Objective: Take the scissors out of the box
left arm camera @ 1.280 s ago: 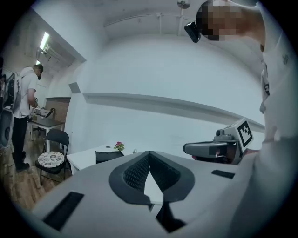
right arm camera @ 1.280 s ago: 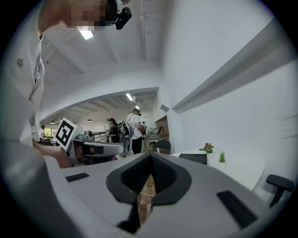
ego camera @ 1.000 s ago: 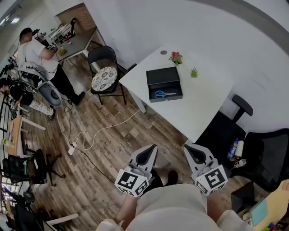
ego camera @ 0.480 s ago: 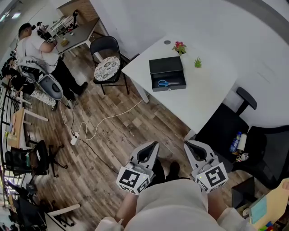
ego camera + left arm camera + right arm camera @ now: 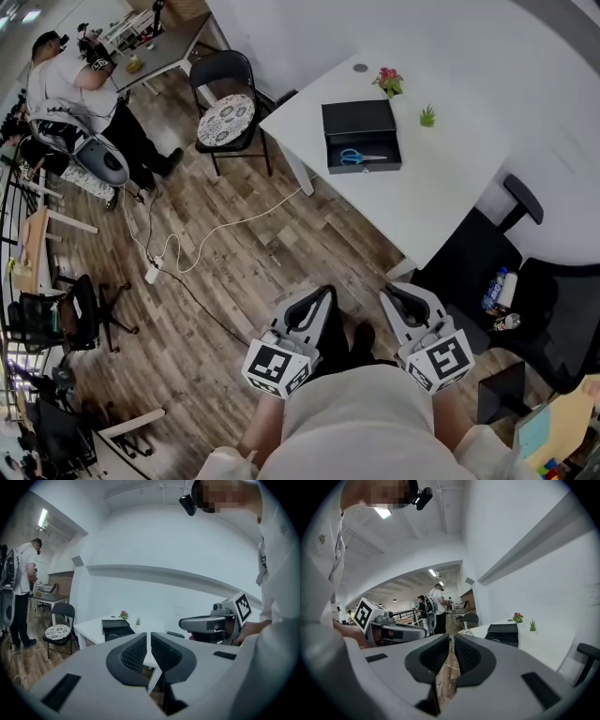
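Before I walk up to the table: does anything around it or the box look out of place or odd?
Only one thing: a white cable trails loose across the floor from the table to a power strip, a possible trip hazard. The box sits open, scissors flat inside; nothing spilled.
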Available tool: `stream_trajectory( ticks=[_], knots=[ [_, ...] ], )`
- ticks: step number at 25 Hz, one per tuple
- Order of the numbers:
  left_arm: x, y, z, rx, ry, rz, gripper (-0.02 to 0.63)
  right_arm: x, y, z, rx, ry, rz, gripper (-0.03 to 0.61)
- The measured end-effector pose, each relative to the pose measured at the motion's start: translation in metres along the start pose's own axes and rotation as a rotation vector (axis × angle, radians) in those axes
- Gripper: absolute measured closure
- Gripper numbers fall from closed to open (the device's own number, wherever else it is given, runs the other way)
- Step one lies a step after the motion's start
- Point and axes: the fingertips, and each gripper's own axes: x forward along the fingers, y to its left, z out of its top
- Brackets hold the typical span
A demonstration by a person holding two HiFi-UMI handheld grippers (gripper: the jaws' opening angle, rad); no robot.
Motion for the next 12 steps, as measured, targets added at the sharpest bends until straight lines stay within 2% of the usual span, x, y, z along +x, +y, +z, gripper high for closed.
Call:
stream_trajectory(
  ticks=[4, 7, 12],
  knots=[
    [0.011, 0.017, 0.009, 0.0, -0.011, -0.029, 0.589, 0.019, -0.007, 0.008, -0.003, 0.012, -0.006, 0.506],
    [0.024, 0.034, 0.016, 0.01, -0.007, -0.054, 0.525, 0.038, -0.016, 0.018, -0.004, 0.019, -0.02, 0.485],
    [0.049, 0.063, 0.033, 0.02, -0.022, -0.1, 0.514, 0.069, -0.031, 0.034, 0.001, 0.016, -0.048, 0.457]
  ],
)
